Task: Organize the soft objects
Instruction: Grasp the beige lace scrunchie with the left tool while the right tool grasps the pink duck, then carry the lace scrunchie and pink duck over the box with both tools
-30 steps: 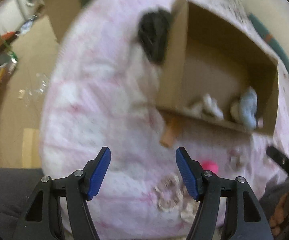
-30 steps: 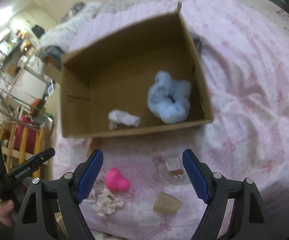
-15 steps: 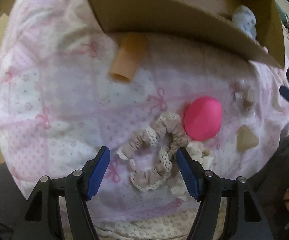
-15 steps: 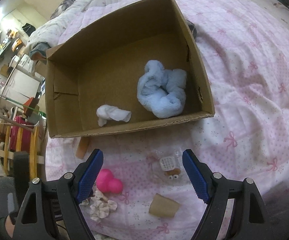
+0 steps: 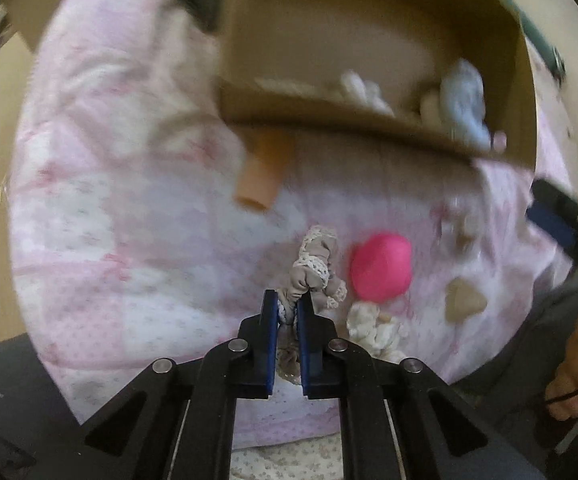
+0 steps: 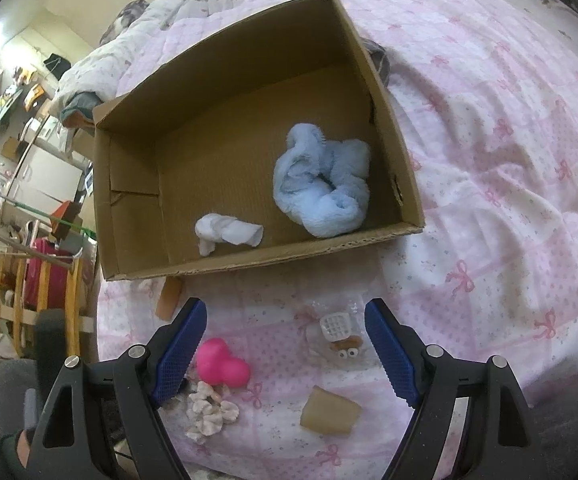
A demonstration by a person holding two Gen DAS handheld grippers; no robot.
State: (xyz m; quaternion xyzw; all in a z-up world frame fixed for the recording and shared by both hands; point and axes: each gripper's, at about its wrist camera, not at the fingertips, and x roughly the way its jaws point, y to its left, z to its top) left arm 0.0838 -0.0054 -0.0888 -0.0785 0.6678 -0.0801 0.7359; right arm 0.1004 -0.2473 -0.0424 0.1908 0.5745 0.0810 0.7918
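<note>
Half a second ago the left tool [image 5: 287, 303] stood open above the beige lace-trimmed fabric scrunchie [image 5: 314, 268]; its blue pads are now pinched together on the near loop of that scrunchie, whose far end reaches up away from the bed toward the box. Just right of the scrunchie lies the bright pink rounded squishy toy [image 5: 381, 266], and near of that a small cream ruffled scrunchie [image 5: 373, 330] on the pink bow-print quilt [image 5: 129, 240]. A tan wedge-shaped sponge [image 5: 463, 300] sits farther right. To the far left of the gripped scrunchie, a peach-coloured cylinder [image 5: 263, 174] lies on the quilt with its far end against the near wall of the open brown cardboard box [image 5: 329, 118]. The right tool [image 6: 285, 342] hangs with its jaws wide apart and nothing between them, over the quilt near of the box. Beyond its fingers sits a small clear packet with a white grid piece and googly eyes [image 6: 339, 334]. Inside the box, a fluffy light-blue cloth [image 6: 321, 184] is bunched against the right wall, and a small white rolled sock [image 6: 227, 232] lies by the near wall, left of it.
</note>
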